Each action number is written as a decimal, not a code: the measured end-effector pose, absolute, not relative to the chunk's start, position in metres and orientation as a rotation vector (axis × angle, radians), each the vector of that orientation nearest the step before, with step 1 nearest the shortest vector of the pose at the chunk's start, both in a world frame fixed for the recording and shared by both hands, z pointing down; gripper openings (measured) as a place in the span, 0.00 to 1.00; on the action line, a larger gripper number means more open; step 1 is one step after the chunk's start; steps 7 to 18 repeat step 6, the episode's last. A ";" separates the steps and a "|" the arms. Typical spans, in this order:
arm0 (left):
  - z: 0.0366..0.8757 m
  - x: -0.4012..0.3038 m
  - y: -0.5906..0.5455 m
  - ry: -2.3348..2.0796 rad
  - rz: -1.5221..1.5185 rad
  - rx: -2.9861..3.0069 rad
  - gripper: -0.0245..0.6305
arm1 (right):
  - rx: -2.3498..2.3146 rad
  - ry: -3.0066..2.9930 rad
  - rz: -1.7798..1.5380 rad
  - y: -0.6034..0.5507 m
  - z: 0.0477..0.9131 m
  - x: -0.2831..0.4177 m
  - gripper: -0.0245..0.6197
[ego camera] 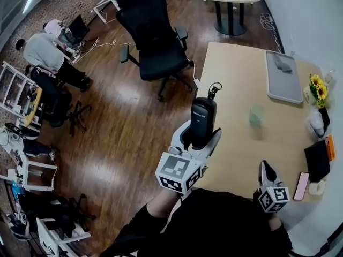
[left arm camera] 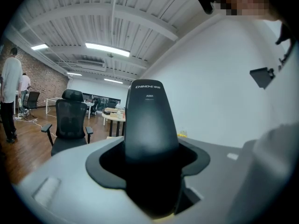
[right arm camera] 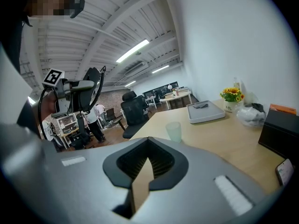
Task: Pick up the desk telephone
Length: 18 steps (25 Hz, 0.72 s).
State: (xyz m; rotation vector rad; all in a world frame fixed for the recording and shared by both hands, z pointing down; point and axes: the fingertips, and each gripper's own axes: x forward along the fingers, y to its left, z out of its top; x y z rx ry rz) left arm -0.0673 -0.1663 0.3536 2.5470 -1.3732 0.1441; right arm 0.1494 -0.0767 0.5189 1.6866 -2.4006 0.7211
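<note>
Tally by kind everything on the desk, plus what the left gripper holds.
Tray: 1
Item in tray: 1
Cup: 1
Flowers: 1
Bag: 1
Black box: 1
Orange item: 1
Smartphone: 1
White item: 1
Telephone, in left gripper: 1
Total: 10

Black clothing, grey marker-cubed hand-held grippers

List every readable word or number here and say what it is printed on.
"CHINOE", then marks too blurred to read: on the black telephone handset held in the left hand-held gripper.
"A081", digits uncertain: just below that.
Print on the flower pot: too small to read.
</note>
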 end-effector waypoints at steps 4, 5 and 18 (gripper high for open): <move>0.356 -0.063 -0.164 -1.373 0.149 2.548 0.45 | 1.695 -2.395 0.718 -0.072 0.520 0.156 0.04; 0.357 -0.063 -0.163 -1.375 0.151 2.548 0.45 | 1.697 -2.395 0.716 -0.072 0.520 0.156 0.04; 0.358 -0.063 -0.163 -1.376 0.153 2.549 0.45 | 1.698 -2.396 0.715 -0.071 0.520 0.157 0.04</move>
